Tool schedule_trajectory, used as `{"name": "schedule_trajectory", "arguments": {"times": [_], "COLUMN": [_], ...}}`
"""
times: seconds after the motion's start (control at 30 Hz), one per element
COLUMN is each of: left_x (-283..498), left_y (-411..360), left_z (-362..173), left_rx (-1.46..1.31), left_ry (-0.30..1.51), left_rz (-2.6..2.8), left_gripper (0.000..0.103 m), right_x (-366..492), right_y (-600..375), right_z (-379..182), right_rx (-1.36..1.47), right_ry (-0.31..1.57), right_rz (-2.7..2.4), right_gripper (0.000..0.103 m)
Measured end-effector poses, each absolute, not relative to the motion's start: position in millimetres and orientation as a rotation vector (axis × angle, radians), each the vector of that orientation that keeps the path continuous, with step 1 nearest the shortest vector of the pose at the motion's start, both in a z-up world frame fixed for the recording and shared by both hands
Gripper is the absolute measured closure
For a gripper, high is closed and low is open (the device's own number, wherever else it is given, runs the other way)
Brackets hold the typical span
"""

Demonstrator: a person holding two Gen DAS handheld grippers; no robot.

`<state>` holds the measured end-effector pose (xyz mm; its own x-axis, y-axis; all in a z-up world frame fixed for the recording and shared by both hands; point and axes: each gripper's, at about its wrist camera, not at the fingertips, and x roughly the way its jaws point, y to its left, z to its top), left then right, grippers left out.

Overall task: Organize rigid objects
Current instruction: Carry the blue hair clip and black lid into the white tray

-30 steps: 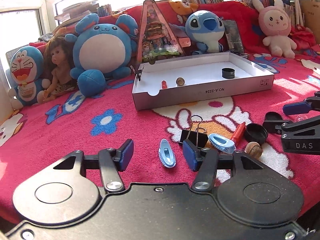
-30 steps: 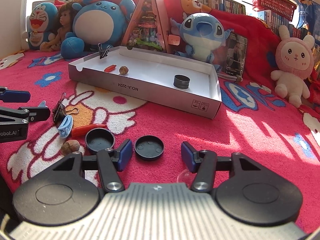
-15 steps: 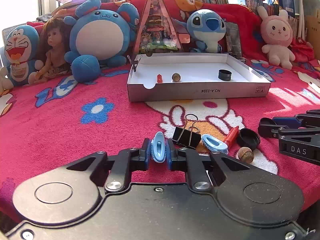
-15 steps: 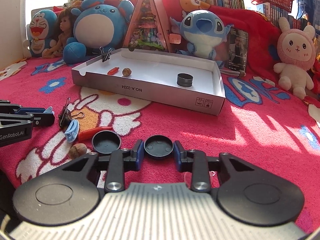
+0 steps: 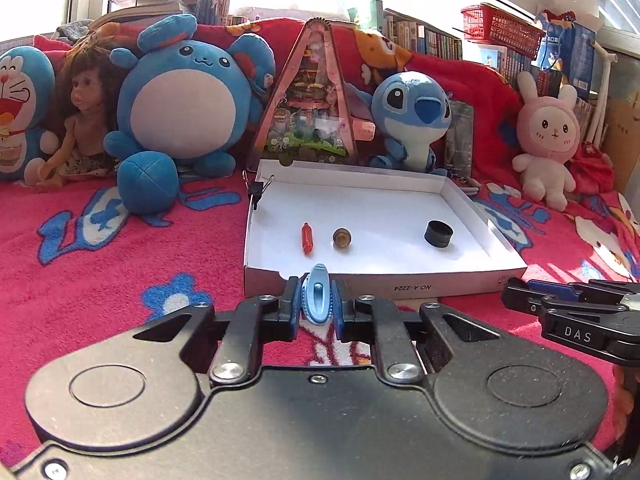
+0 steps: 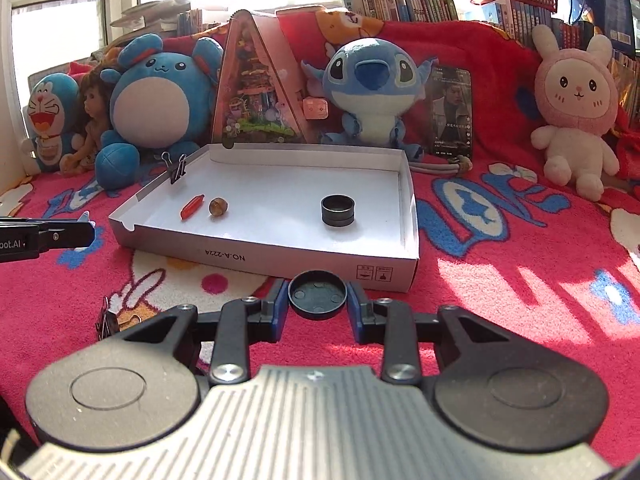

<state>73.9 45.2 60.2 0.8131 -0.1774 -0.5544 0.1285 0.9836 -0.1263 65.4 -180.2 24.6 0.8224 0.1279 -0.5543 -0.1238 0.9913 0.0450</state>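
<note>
Risk, clip: the blue clip [image 5: 317,300] is narrow and stands upright, so it may twist out of the left gripper [image 5: 316,307].
Risk, cap: the black cap [image 6: 317,294] is round and may slip from the right gripper [image 6: 318,307], or catch the white box [image 6: 384,276] wall.
Left gripper: closed on the blue clip, just before the box front.
Right gripper: closed on the black cap, near the box's front wall.

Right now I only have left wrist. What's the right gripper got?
Observer: The right gripper is shut on a round black cap, hollow side toward its camera.
Operator: Anything loose near it?
Observer: A black binder clip lies on the blanket, left of the gripper's linkage.
Operator: Black ring in the box, one piece?
Observer: A seam runs round it; possibly two stacked.
</note>
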Motion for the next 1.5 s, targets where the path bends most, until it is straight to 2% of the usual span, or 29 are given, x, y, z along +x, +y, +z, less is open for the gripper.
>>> {"name": "schedule_trajectory", "arguments": {"times": [0.3, 0.83, 1.5], "left_x": [126.6, 220.4, 235.7], "left_y": [38.8, 35.0, 33.0], "left_z": [68.1, 47.1, 27.5], "left_rx": [-0.126, -0.116, -0.107], "left_ry": [0.648, 0.793, 0.829], "left_rz": [-0.183, -0.104, -0.091], "left_gripper": [0.088, 0.088, 0.088], "right_x": [117.1, 183.4, 227.0], "right_y": [-196.7, -198.6, -178.0], "right_z": [40.0, 42.4, 26.3], "right_rx": [0.086, 0.123, 0.032], "right_ry": [0.629, 0.738, 0.819], "right_rz": [0.124, 0.104, 0.067], "right_gripper": [0.067, 0.067, 0.067]}}
